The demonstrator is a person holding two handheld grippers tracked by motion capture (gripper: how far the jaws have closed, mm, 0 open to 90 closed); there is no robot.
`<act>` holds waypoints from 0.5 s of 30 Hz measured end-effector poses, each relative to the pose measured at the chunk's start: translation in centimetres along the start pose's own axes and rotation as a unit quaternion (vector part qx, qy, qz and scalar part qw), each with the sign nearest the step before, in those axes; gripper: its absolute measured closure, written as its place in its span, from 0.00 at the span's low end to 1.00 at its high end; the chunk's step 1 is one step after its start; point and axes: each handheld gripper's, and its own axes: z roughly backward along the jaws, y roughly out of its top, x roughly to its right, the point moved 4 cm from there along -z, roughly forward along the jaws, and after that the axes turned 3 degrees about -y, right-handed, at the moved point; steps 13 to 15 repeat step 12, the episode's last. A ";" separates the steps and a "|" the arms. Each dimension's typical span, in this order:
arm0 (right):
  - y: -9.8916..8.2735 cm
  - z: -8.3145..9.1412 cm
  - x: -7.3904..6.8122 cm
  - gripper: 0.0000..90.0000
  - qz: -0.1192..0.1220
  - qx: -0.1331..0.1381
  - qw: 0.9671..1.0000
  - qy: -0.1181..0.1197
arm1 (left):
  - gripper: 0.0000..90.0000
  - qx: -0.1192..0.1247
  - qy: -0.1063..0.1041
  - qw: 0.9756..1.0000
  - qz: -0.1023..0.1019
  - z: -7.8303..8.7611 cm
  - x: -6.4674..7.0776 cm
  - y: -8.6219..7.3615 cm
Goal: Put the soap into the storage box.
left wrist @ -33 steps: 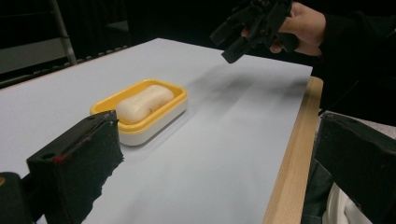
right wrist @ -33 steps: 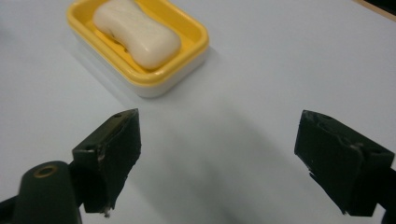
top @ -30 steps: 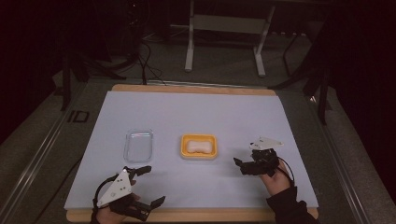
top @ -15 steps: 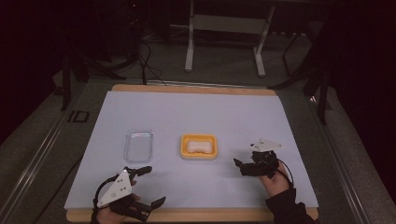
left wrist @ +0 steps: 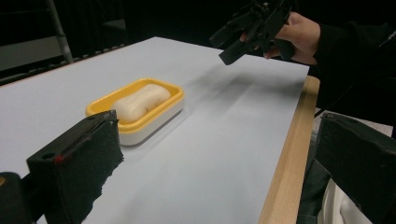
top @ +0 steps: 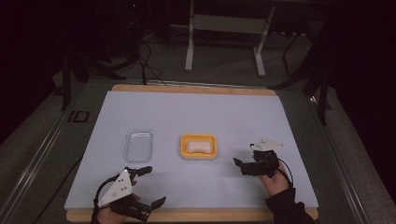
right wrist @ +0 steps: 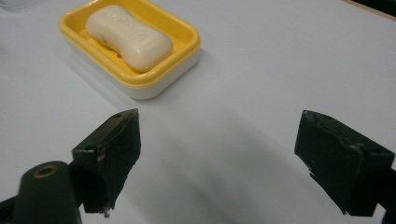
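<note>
A yellow soap dish (top: 199,153) with a white bar of soap (top: 198,146) in it sits mid-table. My right gripper (top: 240,167) hovers to its right, open and empty, jaws towards the dish. The right gripper view has the dish (right wrist: 182,60) and soap (right wrist: 128,35) ahead of the wide-apart jaws of my right gripper (right wrist: 226,154). My left gripper (top: 154,185) stands open and empty near the front edge. In the left gripper view, its jaws (left wrist: 217,163) frame the dish (left wrist: 159,112), with the right gripper (left wrist: 247,25) beyond.
A clear plastic tray (top: 138,144) lies left of the soap dish. A white sheet (top: 196,112) covers the table, with a wooden edge (top: 196,215) showing at the front. Metal stand legs (top: 224,42) and cables stand on the floor beyond the table.
</note>
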 end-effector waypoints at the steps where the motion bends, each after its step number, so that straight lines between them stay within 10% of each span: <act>1: 0.0 0.0 0.0 0.16 0.001 0.002 1.000 -0.001 | 0.01 0.000 0.000 1.000 0.000 0.0 0.0 0.0; 15: 0.0 -0.2 -0.2 0.16 0.014 0.013 1.000 0.009 | 0.01 0.001 0.000 1.000 0.001 0.0 0.0 0.0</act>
